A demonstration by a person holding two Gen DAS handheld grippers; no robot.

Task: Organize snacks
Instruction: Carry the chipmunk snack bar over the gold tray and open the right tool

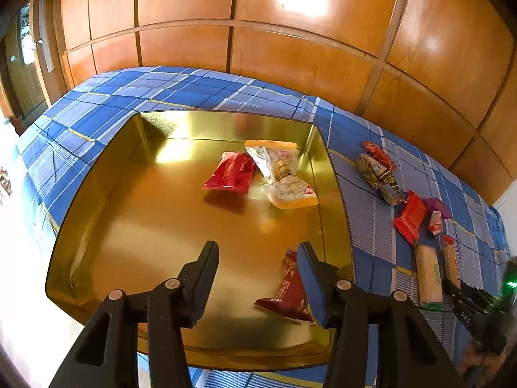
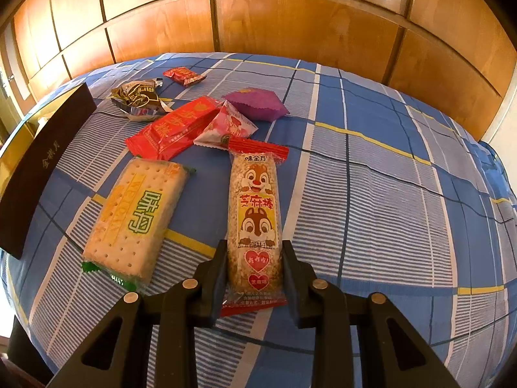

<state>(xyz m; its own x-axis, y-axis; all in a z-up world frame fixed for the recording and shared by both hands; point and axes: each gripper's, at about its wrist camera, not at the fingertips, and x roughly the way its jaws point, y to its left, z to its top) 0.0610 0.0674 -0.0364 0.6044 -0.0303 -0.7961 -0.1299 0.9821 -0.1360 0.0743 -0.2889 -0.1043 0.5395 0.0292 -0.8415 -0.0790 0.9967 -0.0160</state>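
A gold tin (image 1: pixel 155 226) sits on the blue plaid cloth (image 2: pixel 387 194). In it lie a red packet (image 1: pixel 231 173), a clear packet with orange ends (image 1: pixel 281 177) and a dark red packet (image 1: pixel 284 291). My left gripper (image 1: pixel 257 247) hangs open over the tin's near side with nothing between its pads. The dark red packet lies flat by its right finger, partly hidden behind it. On the cloth to the right, my right gripper (image 2: pixel 254 244) is shut on the near end of a sesame bar (image 2: pixel 255 200) with a squirrel picture, which lies flat.
Left of the sesame bar lies a cracker pack (image 2: pixel 135 216). Beyond are a long red packet (image 2: pixel 174 126), a pink packet (image 2: pixel 229 127), a purple one (image 2: pixel 255 103), a brown-gold wrapper (image 2: pixel 139 97) and a small red packet (image 2: pixel 184 76). Wooden panelling (image 2: pixel 290 16) backs the table.
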